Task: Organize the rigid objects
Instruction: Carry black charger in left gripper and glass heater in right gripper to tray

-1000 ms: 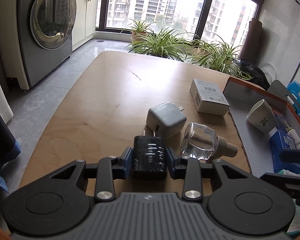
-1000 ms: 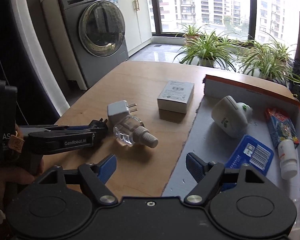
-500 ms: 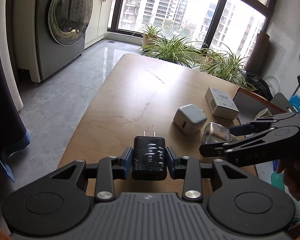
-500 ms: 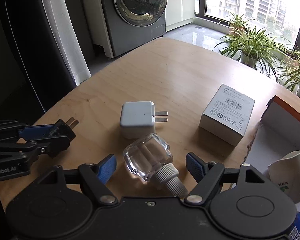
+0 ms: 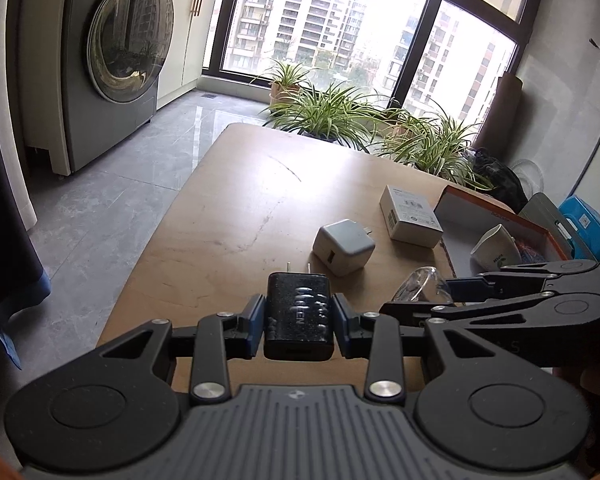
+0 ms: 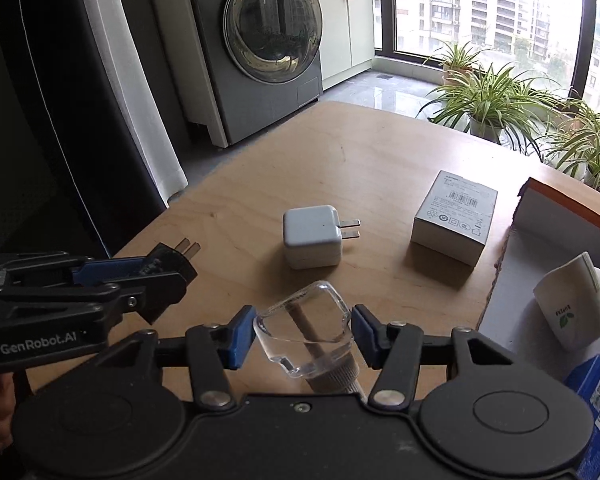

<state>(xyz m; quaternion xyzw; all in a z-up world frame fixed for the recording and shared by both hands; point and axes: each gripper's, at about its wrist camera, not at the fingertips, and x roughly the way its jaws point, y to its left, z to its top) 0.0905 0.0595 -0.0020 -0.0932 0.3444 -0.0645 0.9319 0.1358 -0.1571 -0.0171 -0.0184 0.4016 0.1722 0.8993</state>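
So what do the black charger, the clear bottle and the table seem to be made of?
Black charger: likely hard plastic, glossy, showing window glare, with metal prongs. Clear bottle: see-through glass or plastic, can't tell which; ribbed grey cap, probably plastic. Table: pale wood or veneer, matte, with visible grain.

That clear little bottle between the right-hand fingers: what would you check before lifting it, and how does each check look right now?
1. Clear bottle sits between the right gripper fingers: ok.
2. Fingers actually pressing on the bottle: cannot tell; thin gaps seem to show on both sides.
3. Left gripper firmly clamps the black charger: ok.
4. The two grippers are apart from each other: ok, though close.
5. White charger and white box are out of the lift path: ok.
6. Open space in the tray for a drop-off: ok near its left edge.
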